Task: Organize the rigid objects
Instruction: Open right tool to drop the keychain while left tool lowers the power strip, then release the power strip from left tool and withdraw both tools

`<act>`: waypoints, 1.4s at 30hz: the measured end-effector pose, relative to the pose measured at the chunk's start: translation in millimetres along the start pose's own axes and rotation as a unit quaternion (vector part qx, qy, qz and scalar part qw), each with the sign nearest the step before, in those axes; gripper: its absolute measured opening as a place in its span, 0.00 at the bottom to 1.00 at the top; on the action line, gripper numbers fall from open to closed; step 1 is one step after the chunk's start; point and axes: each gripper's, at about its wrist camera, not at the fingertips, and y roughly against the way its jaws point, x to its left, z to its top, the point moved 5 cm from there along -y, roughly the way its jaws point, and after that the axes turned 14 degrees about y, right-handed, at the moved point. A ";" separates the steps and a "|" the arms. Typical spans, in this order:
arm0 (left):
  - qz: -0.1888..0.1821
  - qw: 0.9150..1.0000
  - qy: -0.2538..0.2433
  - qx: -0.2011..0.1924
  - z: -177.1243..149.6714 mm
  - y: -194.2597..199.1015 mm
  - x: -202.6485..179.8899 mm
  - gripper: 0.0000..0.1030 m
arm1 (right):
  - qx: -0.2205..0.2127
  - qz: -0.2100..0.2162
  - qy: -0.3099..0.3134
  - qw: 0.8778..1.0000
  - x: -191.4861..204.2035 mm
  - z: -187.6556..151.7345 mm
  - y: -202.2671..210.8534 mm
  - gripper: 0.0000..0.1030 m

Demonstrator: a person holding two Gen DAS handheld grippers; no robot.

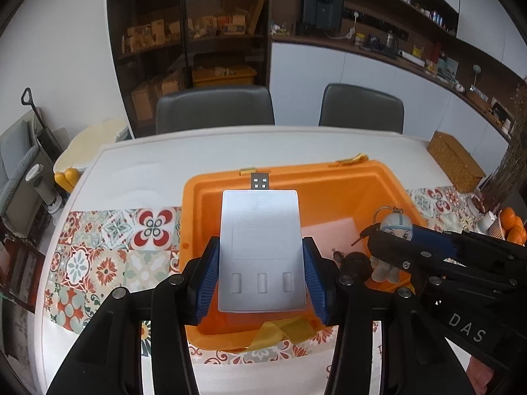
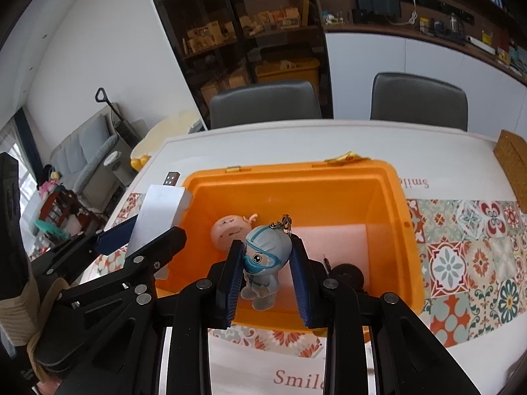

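Orange bin on the bench, two toys held over it: white flat box clenched in left hand-held gripper, little doll (blue goggles) clenched in right hand-held gripper. Dropping step now. Next: lower both, then let go gently.

The orange bin looked like smooth, slightly glossy plastic. The white charger had a matt plastic shell and a metal plug tip. The doll keychain seemed smooth vinyl with a metal chain. The tablecloth appeared sleek, printed with tiles.
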 end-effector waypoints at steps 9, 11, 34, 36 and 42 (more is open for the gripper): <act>0.009 0.999 -0.003 0.039 -11.4 -28.8 2.3 0.47 | 0.043 0.015 -0.020 0.999 -10.3 -14.5 -29.9 0.28; 0.011 0.999 -0.003 0.045 -13.1 -33.1 3.1 0.47 | 0.047 0.014 -0.020 0.999 -12.0 -16.2 -33.8 0.28; 0.071 0.995 0.019 0.063 -11.7 -35.4 24.9 0.85 | 0.067 0.013 -0.025 0.997 -18.0 -18.0 -49.6 0.28; 0.073 0.996 0.023 0.055 -9.5 -30.3 30.0 0.86 | 0.068 0.016 -0.026 0.997 -17.7 -17.5 -49.9 0.28; 0.085 0.994 0.041 0.048 -7.8 -21.4 42.6 0.88 | 0.064 0.010 -0.030 0.997 -16.1 -12.4 -50.1 0.51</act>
